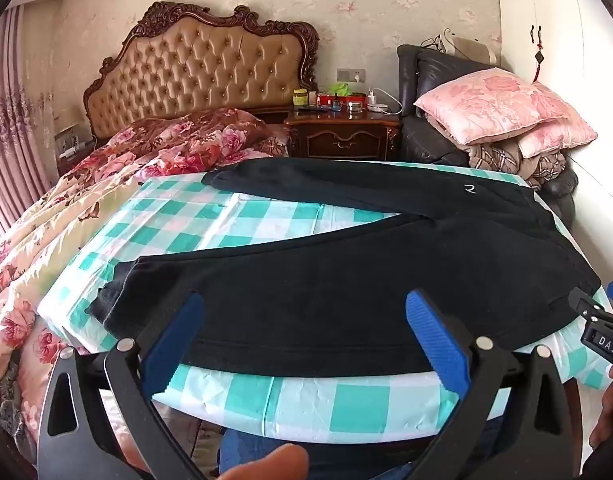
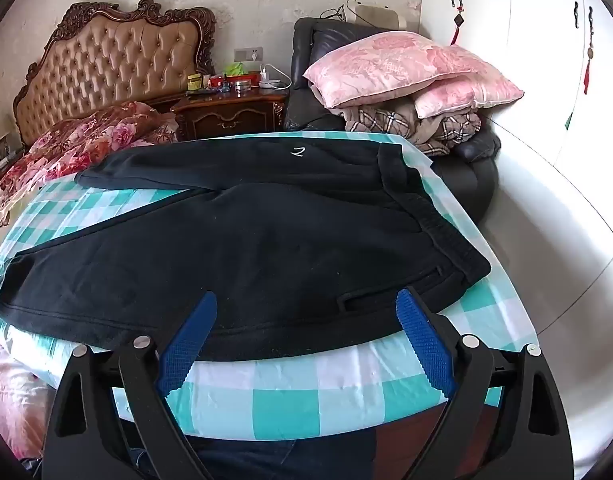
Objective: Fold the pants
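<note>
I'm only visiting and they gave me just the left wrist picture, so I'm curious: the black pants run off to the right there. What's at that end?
Observer: The right wrist view shows the waistband, a ribbed band lying flat on the checked cloth.
Visitor: Is the other hand-held gripper holding anything?
Observer: No. The right hand-held gripper is open, its blue fingers spread over the near edge of the pants, gripping nothing.
Visitor: Any pockets?
Observer: Yes, a pocket slit lies near the waistband, close to the gripper's right finger.
</note>
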Available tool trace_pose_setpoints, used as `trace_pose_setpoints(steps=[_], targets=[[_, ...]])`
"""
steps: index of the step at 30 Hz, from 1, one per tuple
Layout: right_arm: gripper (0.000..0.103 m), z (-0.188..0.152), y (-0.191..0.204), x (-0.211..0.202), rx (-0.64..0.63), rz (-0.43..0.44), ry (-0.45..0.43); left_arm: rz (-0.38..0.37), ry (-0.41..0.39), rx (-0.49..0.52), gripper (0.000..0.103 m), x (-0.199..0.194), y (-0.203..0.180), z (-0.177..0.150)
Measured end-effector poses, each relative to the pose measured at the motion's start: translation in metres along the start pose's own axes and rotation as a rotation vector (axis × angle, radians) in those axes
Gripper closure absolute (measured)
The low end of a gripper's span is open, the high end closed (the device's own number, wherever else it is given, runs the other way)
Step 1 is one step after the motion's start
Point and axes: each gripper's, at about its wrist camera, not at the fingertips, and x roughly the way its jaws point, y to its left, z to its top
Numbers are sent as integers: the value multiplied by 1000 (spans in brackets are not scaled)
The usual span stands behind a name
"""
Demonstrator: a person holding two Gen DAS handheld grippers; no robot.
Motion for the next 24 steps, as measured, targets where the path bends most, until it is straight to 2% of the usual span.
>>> trace_pose_setpoints(steps=[3,7,18,24], targets=[[15,-1,-2,1,11,19,-6,3,-11,9,2,-2,-5,0],[15,1,-5,-4,2,17,-10,-32,5,-46,2,-1,10,-3],[15,4,4,-14,-12,17,-25,-17,10,-40,2,1,11,-4],[15,1,2,-9,-4,9,-4,-12,18,-44,2,3,13,-5]])
